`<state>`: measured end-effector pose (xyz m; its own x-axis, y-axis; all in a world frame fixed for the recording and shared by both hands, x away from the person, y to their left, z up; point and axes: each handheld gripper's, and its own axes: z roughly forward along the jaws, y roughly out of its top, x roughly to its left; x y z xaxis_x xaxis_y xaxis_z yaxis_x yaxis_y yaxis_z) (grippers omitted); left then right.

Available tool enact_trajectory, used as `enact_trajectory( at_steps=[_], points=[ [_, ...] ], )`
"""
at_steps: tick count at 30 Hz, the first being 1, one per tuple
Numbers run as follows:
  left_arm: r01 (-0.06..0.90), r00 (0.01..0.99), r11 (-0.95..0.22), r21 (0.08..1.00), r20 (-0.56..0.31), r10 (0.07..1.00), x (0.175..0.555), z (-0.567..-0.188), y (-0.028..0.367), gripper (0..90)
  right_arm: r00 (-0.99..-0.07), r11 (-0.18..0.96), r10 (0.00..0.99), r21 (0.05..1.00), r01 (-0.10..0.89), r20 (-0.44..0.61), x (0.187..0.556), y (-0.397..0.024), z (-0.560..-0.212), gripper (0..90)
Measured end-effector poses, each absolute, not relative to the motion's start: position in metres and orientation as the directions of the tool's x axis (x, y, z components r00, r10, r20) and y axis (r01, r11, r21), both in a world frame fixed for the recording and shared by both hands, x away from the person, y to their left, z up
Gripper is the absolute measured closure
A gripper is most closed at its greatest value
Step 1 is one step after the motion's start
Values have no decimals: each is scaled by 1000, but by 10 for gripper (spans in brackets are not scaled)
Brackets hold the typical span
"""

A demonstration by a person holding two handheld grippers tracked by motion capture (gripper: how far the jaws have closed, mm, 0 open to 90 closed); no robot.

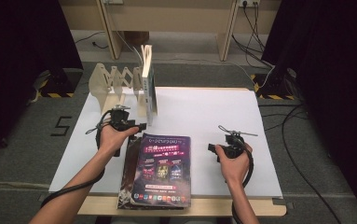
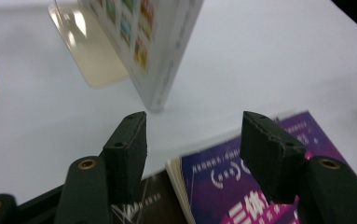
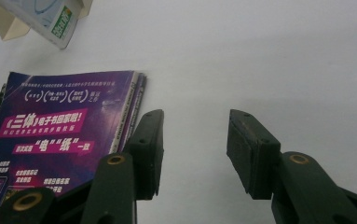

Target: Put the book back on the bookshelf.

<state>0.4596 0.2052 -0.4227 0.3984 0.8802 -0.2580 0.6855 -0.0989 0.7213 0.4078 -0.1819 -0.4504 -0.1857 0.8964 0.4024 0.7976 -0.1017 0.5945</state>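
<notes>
Left gripper (image 1: 141,126) released, jaws wide, nothing between them, at the far left corner of the purple magazine (image 1: 163,169). The magazine tops a flat stack at the near table (image 1: 213,112) edge. Right gripper (image 1: 210,147) also released, empty, just right of it.

Risk: a jaw may catch only the cover and bend it, or bump the upright book (image 1: 148,88) leaning on the folding rack (image 1: 113,81).

Cover text is Chinese, with "电" and "纸" in quotes.
</notes>
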Motion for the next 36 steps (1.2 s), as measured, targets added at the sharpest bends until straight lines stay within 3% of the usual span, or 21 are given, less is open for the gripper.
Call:
enact_trajectory(
  at_steps=[9,17,26,36],
  points=[
    [731,403,-107,673,-300,865,435,-454,211,420,-220,-55,889,572,819,401,410,-156,-452,559],
    [759,391,-52,649,-391,833,415,-468,213,431,-264,2,878,550,835,399,413,-133,-457,555],
    [759,404,-59,648,-398,824,407,-472,206,438,-298,55,864,511,858,406,417,-108,-463,546],
    [774,387,-47,631,-413,824,404,-477,206,518,-304,77,865,493,867,399,416,-98,-468,543]
  ],
)
